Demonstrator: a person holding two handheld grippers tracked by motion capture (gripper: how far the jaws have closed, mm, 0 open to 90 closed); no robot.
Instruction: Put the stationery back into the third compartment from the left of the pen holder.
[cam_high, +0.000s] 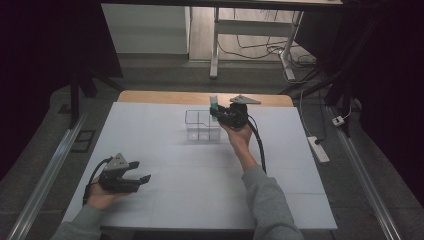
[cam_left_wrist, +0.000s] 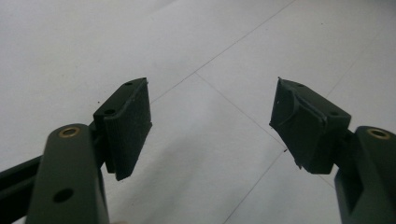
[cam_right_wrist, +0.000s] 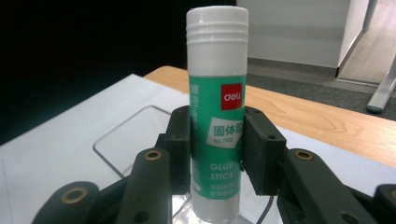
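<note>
Your right gripper (cam_right_wrist: 217, 154) pinches an upright glue stick (cam_right_wrist: 217, 107) between its jaws, white cap on top, holding it above the clear compartment box (cam_high: 202, 125) at the far middle of the white table (cam_high: 165, 200). Your left gripper (cam_high: 140, 171) sits low at the near left, jaws spread apart over bare tabletop.
</note>
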